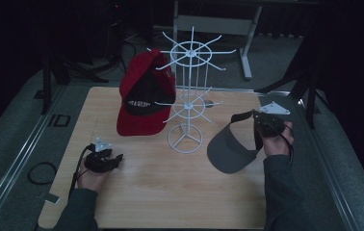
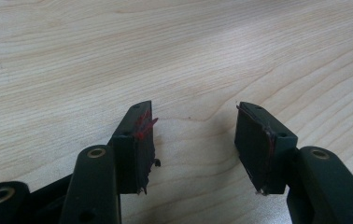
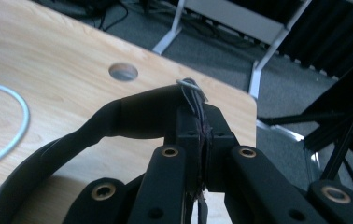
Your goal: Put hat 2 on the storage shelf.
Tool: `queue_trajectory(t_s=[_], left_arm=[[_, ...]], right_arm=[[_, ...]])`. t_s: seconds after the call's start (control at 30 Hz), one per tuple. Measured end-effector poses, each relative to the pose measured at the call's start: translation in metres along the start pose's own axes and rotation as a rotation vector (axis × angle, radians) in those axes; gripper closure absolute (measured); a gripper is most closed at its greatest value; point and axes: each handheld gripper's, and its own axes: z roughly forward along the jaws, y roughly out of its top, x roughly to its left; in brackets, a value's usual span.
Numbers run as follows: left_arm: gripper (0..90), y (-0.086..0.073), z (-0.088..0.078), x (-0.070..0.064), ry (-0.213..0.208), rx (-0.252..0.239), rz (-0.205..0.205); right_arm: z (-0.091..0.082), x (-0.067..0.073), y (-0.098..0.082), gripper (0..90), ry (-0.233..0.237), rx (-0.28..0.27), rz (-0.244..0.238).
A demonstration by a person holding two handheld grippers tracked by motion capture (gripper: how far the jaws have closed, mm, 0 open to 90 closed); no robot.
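A white wire hat stand (image 1: 188,91) rises in the middle of the wooden table (image 1: 170,183), and a red and black cap (image 1: 144,94) hangs on its left side. My right gripper (image 1: 262,126) is shut on the strap of a dark grey visor (image 1: 230,147), held just above the table right of the stand. In the right gripper view the black strap (image 3: 132,116) curves left from the pinched jaws of my right gripper (image 3: 201,126). My left gripper (image 1: 115,159) rests low on the table at front left. Seen in its own view, my left gripper (image 2: 194,135) stands open over bare wood.
The stand's round wire base (image 1: 185,138) sits between the two hands. A cable hole (image 3: 123,71) lies near the table's far right corner. A black cable loop (image 1: 41,172) lies on the floor at left. Grey desk legs (image 1: 245,43) stand behind the table.
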Motion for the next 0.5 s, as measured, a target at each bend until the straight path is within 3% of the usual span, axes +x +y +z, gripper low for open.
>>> queue_trajectory(t_s=[0.17,0.37,0.5], left_arm=[[47.5,0.0,0.0,0.0,0.0,-0.002,-0.001],[47.5,0.0,0.0,0.0,0.0,0.001,0.0],[47.5,0.0,0.0,0.0,0.0,0.001,0.0]], right_arm=[[-0.012,0.002,0.011,87.9,0.015,-0.074,0.006],[-0.021,0.003,0.019,87.9,0.018,-0.122,0.0],[-0.026,0.007,0.024,87.9,-0.009,-0.134,-0.04]])
